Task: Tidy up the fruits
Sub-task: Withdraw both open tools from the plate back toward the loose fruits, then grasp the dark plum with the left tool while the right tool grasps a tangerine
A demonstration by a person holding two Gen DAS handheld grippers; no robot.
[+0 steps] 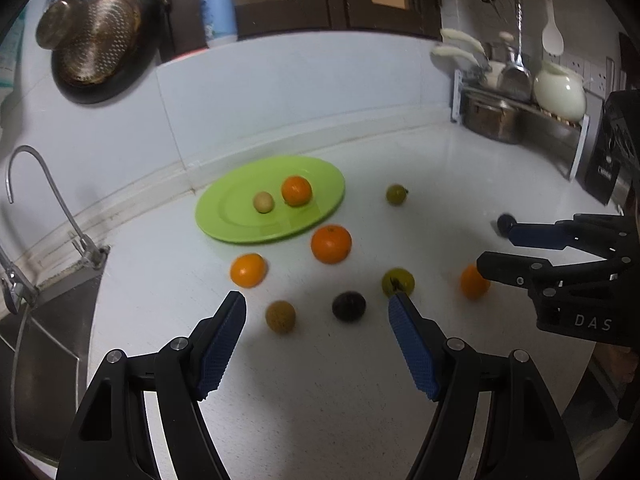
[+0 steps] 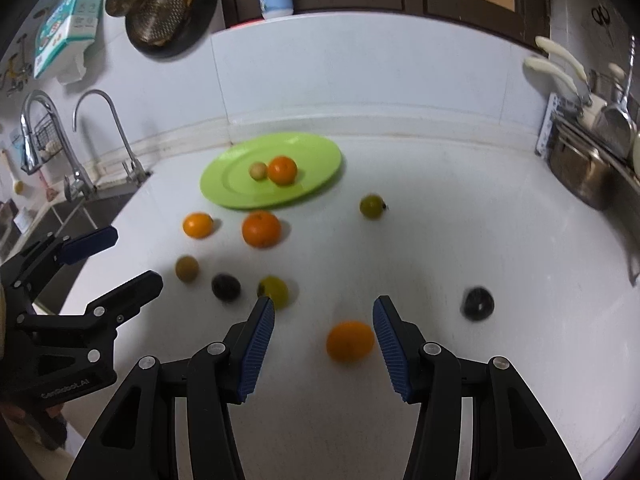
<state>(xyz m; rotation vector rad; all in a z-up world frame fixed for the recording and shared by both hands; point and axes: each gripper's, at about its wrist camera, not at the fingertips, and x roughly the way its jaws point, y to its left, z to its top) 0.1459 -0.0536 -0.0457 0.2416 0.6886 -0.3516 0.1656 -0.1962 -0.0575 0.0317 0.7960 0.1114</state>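
A green plate [image 1: 324, 176] [image 2: 316, 152] holds an orange [image 1: 296, 191] [image 2: 282, 170] and a small pale fruit [image 1: 263, 202] [image 2: 258, 170]. Loose on the white counter lie several fruits: oranges [image 1: 331, 243] [image 1: 248, 270], green ones [image 1: 396, 194] [image 1: 398, 282], a brown one [image 1: 281, 316] and a dark one [image 1: 349, 306]. My left gripper [image 1: 318, 306] [image 2: 136, 256] hangs open over the brown and dark fruits. My right gripper [image 2: 324, 304] [image 1: 498, 246] is open, with an orange [image 2: 350, 340] [image 1: 474, 280] lying between its fingers, close to the right one. Another dark fruit [image 2: 478, 303] sits to its right.
A sink with faucets [image 2: 104, 120] [image 1: 40, 184] borders the counter on the left. A steel pot [image 2: 580, 176] [image 1: 490, 118] and a utensil rack stand at the back right. A strainer [image 1: 96, 40] hangs on the wall, a soap bottle [image 1: 218, 8] on the ledge.
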